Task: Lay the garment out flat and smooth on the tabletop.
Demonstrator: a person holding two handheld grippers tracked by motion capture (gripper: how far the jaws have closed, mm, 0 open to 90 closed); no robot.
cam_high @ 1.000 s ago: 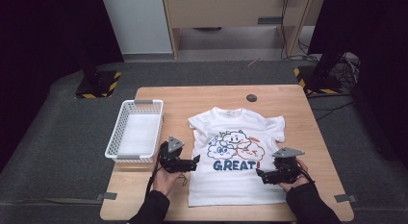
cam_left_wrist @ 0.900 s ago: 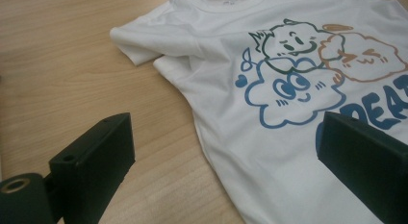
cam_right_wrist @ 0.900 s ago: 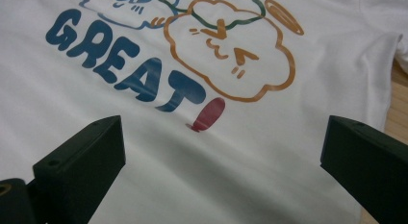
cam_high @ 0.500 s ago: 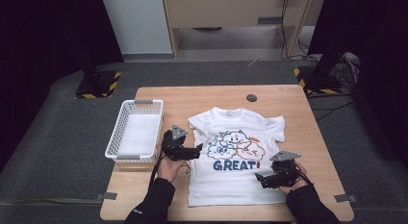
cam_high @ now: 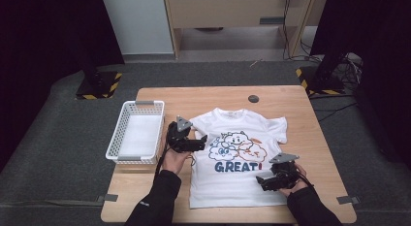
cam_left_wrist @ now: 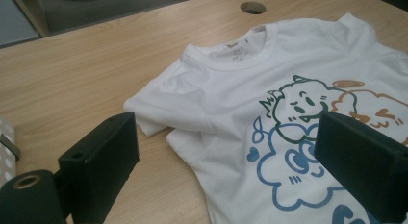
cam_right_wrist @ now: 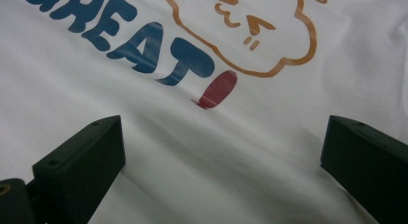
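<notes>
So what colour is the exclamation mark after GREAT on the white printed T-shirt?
Red exclamation mark, clearest in the right gripper view.

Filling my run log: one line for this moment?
left gripper: open, over sleeve | right gripper: open, over hem | T-shirt: flat on table

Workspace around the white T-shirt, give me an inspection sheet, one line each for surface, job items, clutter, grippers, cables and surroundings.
Surface: wooden table with a round hole near its far edge.
Job's things: white T-shirt lies spread flat, print up, reading GREAT!; its sleeve on the left gripper's side is slightly rumpled.
Clutter: empty white basket at the table's left edge.
Grippers: left gripper open above that sleeve; right gripper open, low over the shirt's lower part. Neither holds cloth.
Cables: a black cable trails from the left gripper; loose cables on the floor, far right.
Surroundings: grey floor, two black stands with striped bases, a wooden bench behind.
</notes>
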